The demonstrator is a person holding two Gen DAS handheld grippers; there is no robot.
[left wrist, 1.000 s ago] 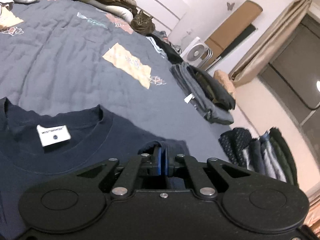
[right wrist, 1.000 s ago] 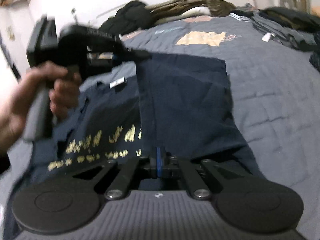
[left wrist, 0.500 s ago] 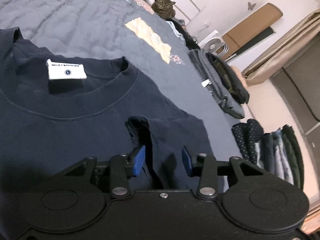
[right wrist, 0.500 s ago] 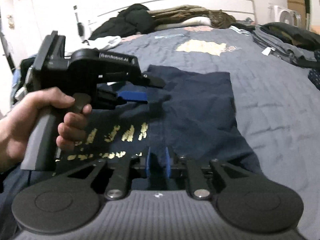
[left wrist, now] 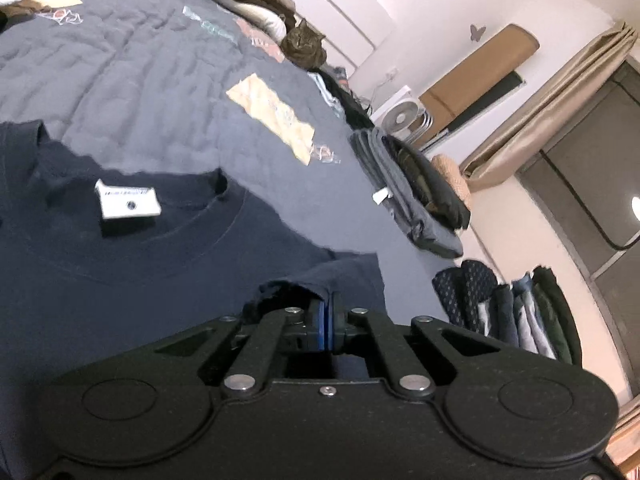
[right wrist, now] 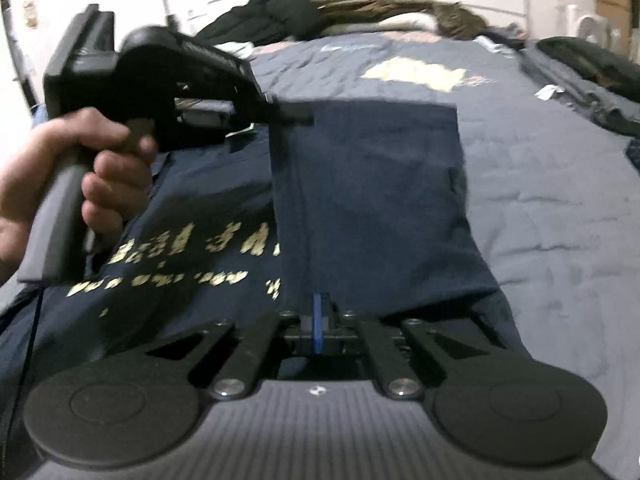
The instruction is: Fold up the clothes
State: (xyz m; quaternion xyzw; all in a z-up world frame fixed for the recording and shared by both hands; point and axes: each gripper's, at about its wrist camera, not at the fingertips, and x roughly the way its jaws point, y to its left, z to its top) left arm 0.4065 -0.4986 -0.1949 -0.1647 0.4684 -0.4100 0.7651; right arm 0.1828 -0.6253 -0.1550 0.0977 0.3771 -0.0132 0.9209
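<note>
A navy T-shirt (left wrist: 160, 280) lies on the bed, with its white neck label (left wrist: 128, 204) facing up. My left gripper (left wrist: 326, 320) is shut on a bunched edge of the shirt near the shoulder. In the right wrist view the shirt (right wrist: 368, 184) shows gold print (right wrist: 192, 248), and its right side is doubled over as a long panel. My right gripper (right wrist: 318, 312) is shut on the near end of that panel. The left gripper (right wrist: 296, 114), held by a hand (right wrist: 100, 160), pinches the far end. The panel's edge runs taut between the two.
The grey-blue bedspread (left wrist: 120, 80) runs out to the right of the shirt. A cat (left wrist: 302, 46) sits by the headboard beside heaped clothes (right wrist: 320, 12). A dark pile of garments (left wrist: 420, 184) and a row of folded clothes (left wrist: 520, 308) line the bed's right edge. A fan (left wrist: 402, 114) stands beyond.
Half a second ago both grippers stood open over the shirt. Both have since shut on its folded edge, and the fabric is pulled straight between them.
</note>
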